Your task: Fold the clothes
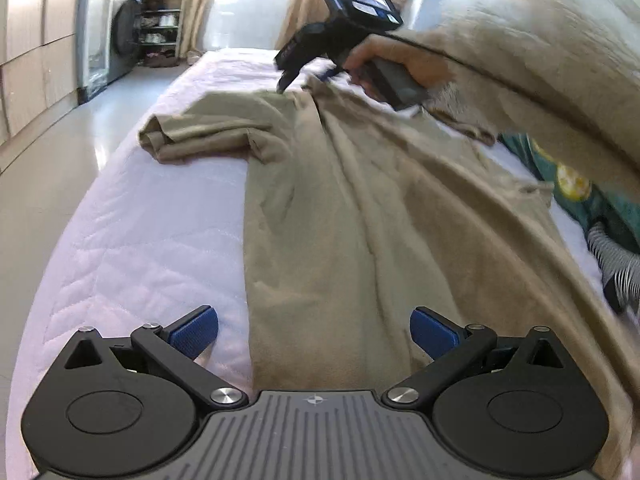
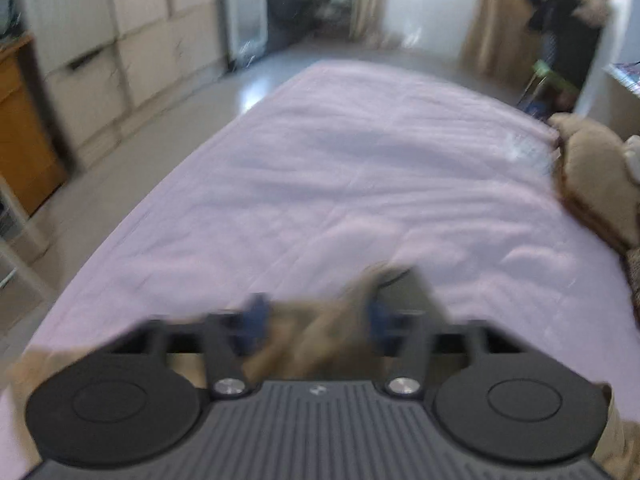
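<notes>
Lilac bed (image 1: 140, 240) carries the tan garment (image 1: 352, 216), long axis running away from the left gripper (image 1: 314, 332), jaws spread at its near hem; right gripper (image 2: 316, 320), jaws spread, cloth loose between them, works the far end.

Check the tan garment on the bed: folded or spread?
Mostly spread. The tan garment lies stretched along the bed, wrinkled; only its left sleeve looks doubled over.

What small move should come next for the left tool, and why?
Probably lower the left tool and close it on the near edge of the tan garment. Its pads stand open and apart over that edge, holding nothing, while the right tool is at the garment's far end.
</notes>
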